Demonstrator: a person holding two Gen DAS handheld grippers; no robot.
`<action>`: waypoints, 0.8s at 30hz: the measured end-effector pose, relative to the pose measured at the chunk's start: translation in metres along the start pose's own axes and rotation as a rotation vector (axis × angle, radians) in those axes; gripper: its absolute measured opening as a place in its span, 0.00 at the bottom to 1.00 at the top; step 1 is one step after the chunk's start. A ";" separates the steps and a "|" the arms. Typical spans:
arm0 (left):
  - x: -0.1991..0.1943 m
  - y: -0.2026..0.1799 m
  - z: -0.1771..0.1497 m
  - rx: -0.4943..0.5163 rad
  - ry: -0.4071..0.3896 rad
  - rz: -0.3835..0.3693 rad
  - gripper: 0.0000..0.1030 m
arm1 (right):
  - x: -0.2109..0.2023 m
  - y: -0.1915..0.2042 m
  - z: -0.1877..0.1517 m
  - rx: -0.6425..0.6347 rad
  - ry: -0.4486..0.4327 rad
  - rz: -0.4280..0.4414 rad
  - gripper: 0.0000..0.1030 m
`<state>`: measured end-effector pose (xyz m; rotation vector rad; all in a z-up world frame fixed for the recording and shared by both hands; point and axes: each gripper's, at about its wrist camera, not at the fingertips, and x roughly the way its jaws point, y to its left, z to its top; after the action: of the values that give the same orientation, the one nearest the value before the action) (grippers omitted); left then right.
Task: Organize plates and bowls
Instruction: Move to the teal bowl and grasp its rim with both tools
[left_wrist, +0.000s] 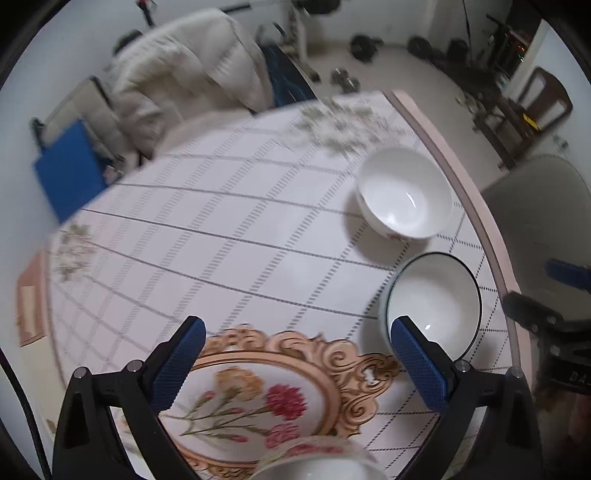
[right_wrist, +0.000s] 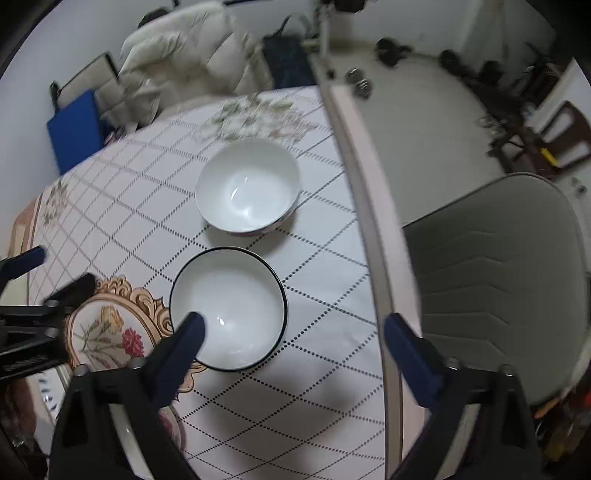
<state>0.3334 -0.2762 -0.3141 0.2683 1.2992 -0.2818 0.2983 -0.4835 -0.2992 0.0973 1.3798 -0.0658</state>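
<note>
We see a tabletop (right_wrist: 122, 206) under a checked cloth, with a grey chair (right_wrist: 495, 266) beside it. Near that edge sit a black-rimmed bowl (right_wrist: 236, 295) and, just behind it, a plain white bowl (right_wrist: 247, 184). Both our left gripper (left_wrist: 299, 365) and right gripper (right_wrist: 291, 354) hover with fingers spread wide, holding nothing.

I held the left gripper (left_wrist: 297, 339) with its jaws spread wide and empty. My right gripper (right_wrist: 293, 338) gaped just as wide, gripping nothing, both angled downward, side by side.

Checked-cloth table (right_wrist: 314, 387) with black-rimmed bowl (right_wrist: 229, 306), white bowl (right_wrist: 247, 184), perhaps a floral bowl (left_wrist: 314, 461).
</note>
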 end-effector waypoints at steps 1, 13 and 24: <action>0.007 -0.005 0.002 0.012 0.011 -0.005 0.97 | 0.007 0.000 0.003 -0.013 0.012 -0.003 0.86; 0.055 -0.026 0.010 0.008 0.137 -0.101 0.65 | 0.070 0.003 0.004 -0.030 0.159 0.065 0.56; 0.045 0.000 0.052 -0.140 0.156 -0.246 0.53 | 0.064 -0.033 0.042 0.089 0.139 0.187 0.51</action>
<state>0.3915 -0.2966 -0.3452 0.0109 1.5015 -0.3824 0.3474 -0.5203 -0.3548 0.3094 1.5008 0.0369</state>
